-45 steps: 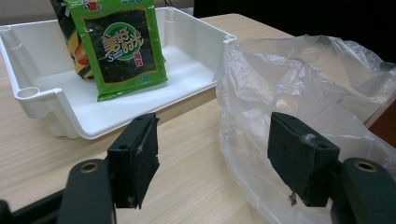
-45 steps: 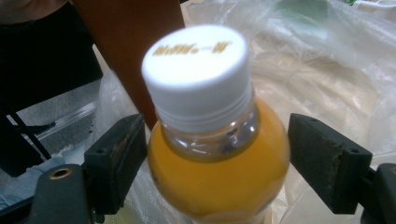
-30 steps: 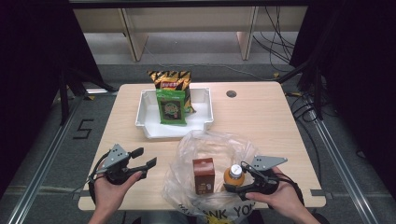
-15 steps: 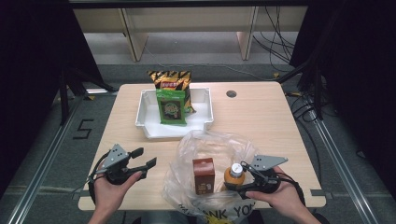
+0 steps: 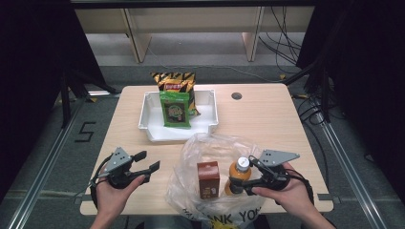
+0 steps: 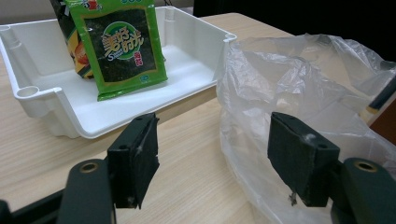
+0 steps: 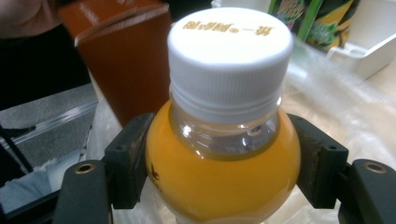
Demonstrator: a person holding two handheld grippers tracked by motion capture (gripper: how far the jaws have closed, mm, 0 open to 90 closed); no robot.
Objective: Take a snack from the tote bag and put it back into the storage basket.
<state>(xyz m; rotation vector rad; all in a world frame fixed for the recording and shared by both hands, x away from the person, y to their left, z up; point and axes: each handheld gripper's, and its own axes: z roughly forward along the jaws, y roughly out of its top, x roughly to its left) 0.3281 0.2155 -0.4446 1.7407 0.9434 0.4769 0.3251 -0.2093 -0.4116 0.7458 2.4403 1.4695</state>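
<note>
Orange juice fills the bottle (image 7: 224, 154) that your right claw (image 5: 248, 182) holds: in the right gripper view both black pads press on the round shoulder just under the white cap (image 7: 229, 56), one on each side. Those jaws have just been closing a little, with the bottle between them. In the high view the bottle (image 5: 237, 175) stands upright at the lower middle of the frame, inside the open mouth of a clear plastic bag (image 5: 210, 148), with your right hand (image 5: 282, 193) behind the claw at the lower right. A brown carton (image 5: 208, 179) stands just beside the bottle on its left, also within the bag; in the right gripper view it rises at the upper left, behind the bottle.

Your left claw (image 5: 149, 161) sits at the lower left of the high view, held in your left hand (image 5: 114, 193) over the bare desk (image 5: 267, 119). Its jaws stand wide with nothing between them. In the left gripper view they point toward the edge of the bag (image 6: 303, 88) at the right of the frame and the white tray (image 6: 116, 112) at the upper left.

That tray (image 5: 210, 121) lies at the centre of the high view, beyond the bag. A green snack packet (image 5: 175, 109) leans upright in it, and a yellow and black bag of crisps (image 5: 175, 80) stands behind that.
</note>
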